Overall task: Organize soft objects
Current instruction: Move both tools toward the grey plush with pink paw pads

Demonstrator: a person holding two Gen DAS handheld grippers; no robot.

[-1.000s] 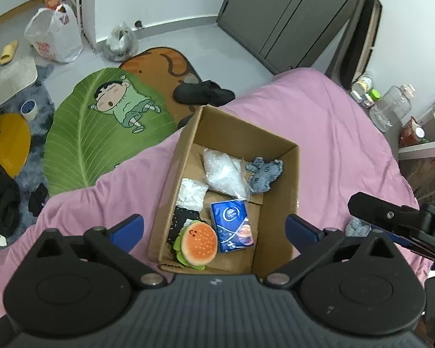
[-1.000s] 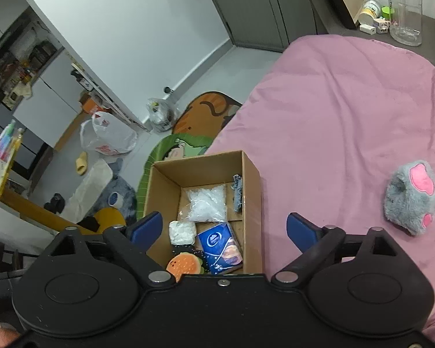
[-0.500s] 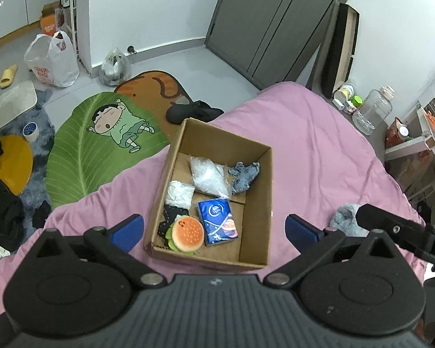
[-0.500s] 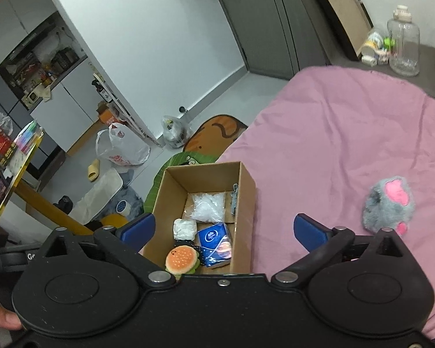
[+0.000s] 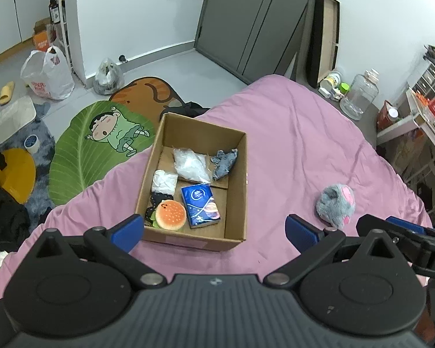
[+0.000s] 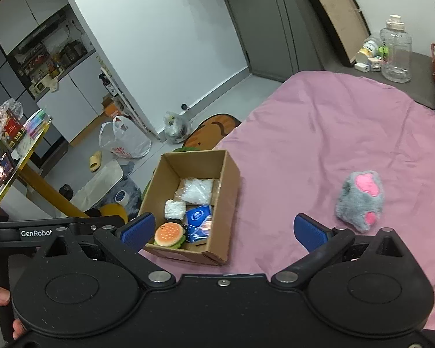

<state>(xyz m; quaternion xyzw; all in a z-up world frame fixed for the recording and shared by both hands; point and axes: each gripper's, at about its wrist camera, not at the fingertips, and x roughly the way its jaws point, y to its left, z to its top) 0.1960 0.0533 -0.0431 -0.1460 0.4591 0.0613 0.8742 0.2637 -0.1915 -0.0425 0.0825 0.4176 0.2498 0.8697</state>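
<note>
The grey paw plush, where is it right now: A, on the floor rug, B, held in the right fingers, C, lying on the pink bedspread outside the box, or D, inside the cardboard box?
C: the grey paw plush lies on the pink bedspread, apart from the cardboard box.

Brown cardboard box [image 5: 236, 191], pink bedspread [image 5: 304, 145], grey plush paw [image 5: 335, 204] with pink pads.
</note>
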